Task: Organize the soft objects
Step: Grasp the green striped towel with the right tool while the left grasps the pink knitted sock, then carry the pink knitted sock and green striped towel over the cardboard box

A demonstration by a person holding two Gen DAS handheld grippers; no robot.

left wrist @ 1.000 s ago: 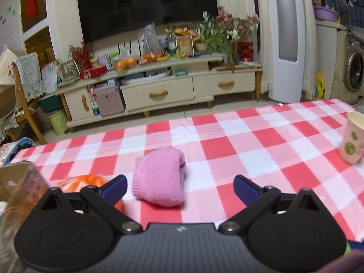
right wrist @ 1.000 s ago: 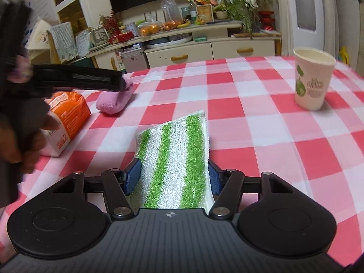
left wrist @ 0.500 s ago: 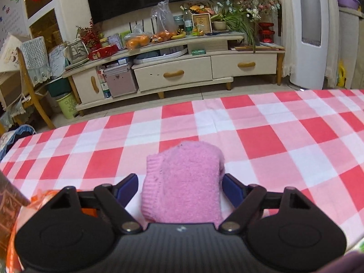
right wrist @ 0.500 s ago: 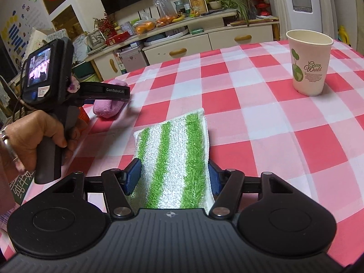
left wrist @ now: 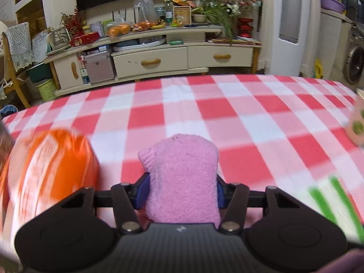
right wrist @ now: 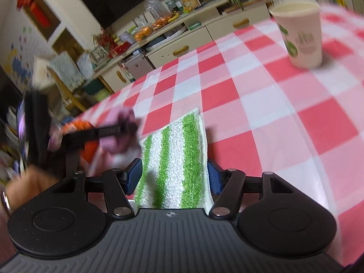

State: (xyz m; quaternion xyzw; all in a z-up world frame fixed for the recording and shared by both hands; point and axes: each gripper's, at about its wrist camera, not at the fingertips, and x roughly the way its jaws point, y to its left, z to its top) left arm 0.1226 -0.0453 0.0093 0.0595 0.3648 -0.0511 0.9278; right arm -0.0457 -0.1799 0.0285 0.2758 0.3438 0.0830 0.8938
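My left gripper (left wrist: 182, 187) is shut on a folded pink knitted cloth (left wrist: 182, 177) and holds it above the red-checked tablecloth (left wrist: 238, 122). My right gripper (right wrist: 174, 174) is shut on a green-and-white striped towel (right wrist: 175, 154), lifted and tilted over the table. In the right wrist view the left gripper (right wrist: 127, 128) with the pink cloth (right wrist: 118, 143) shows blurred at the left, close to the towel. The towel's edge shows at the lower right of the left wrist view (left wrist: 334, 207).
An orange-and-white packet (left wrist: 52, 166) lies at the table's left side. A paper cup (right wrist: 300, 31) with green print stands at the right; it also shows in the left wrist view (left wrist: 358, 122). A TV cabinet (left wrist: 154, 52) stands beyond the far table edge.
My left gripper closed on the pink cloth and lifted it, moving right toward the towel. My right gripper lifted and tilted with the towel still in it.
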